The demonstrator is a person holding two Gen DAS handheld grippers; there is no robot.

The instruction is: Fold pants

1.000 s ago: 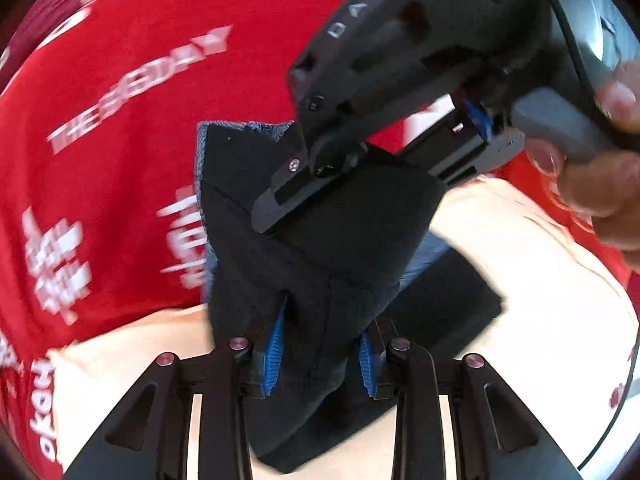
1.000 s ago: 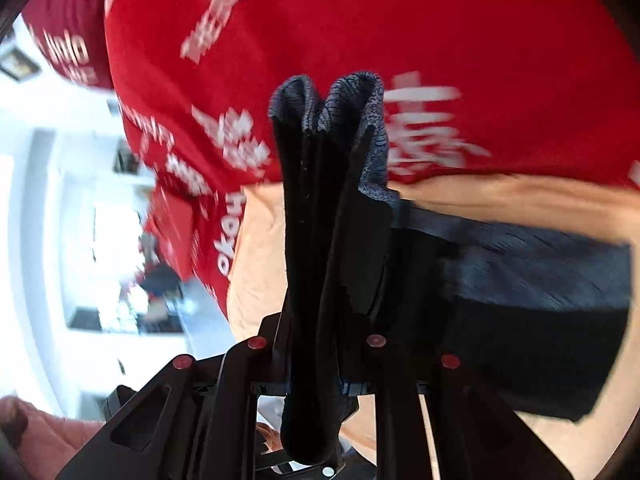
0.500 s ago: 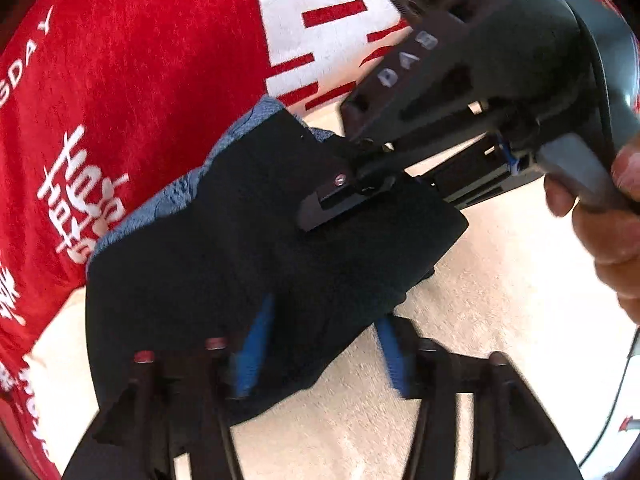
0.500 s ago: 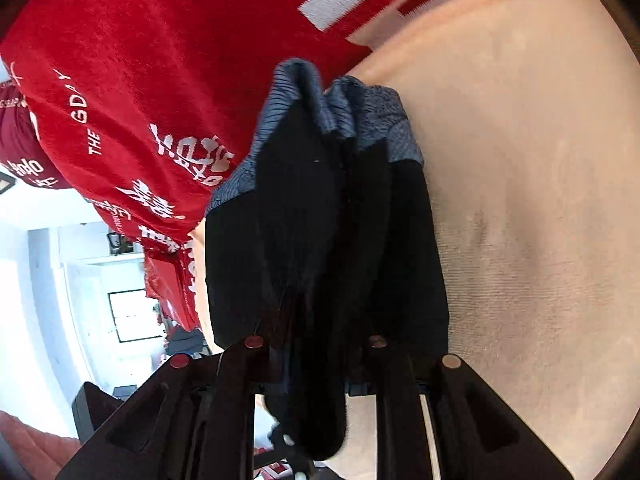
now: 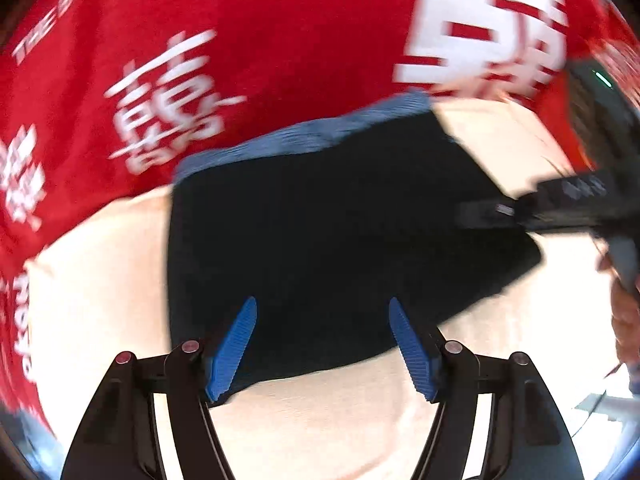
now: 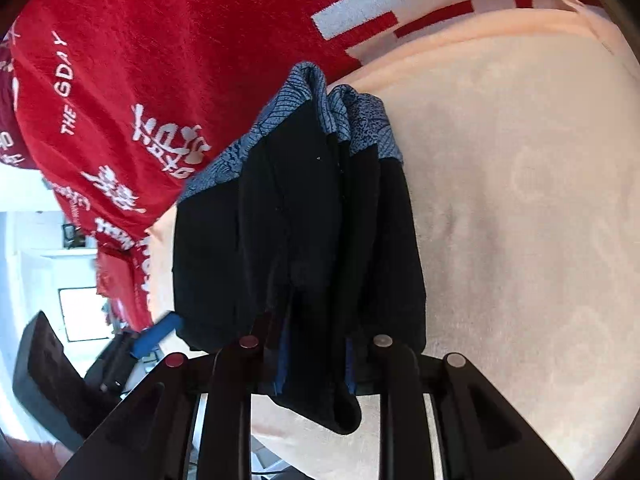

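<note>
We can read only a little writing: on the red blanket (image 6: 168, 80), the right wrist view shows white letters "THE" and "GDAY" beside blocks of white Chinese characters; in the left wrist view the same lettering is smeared by blur, with "THE" just legible at the upper left.

The pants (image 5: 328, 232) are a dark, folded bundle with a blue patterned waistband (image 5: 312, 136), lying on the cream blanket (image 5: 92, 280) with the waistband edge against the red blanket. From the left wrist view, cream cloth shows bare to the left of the pants, below them and to their right. The left gripper (image 5: 322, 340) has its blue pads (image 5: 232, 352) spread wide apart, holding nothing, with the near edge of the pants lying between them.

The right gripper (image 6: 314, 360) is closed on the pants: a bunch of dark cloth passes between its fingers and hangs out below them. The right wrist view alone shows the waistband gathered in layered folds (image 6: 340, 120), a wide bare stretch of cream blanket (image 6: 520, 220) to the right of the pants, and a bright room at the far left. The left wrist view alone shows the right gripper's body (image 5: 560, 200) reaching over the right corner of the pants.
</note>
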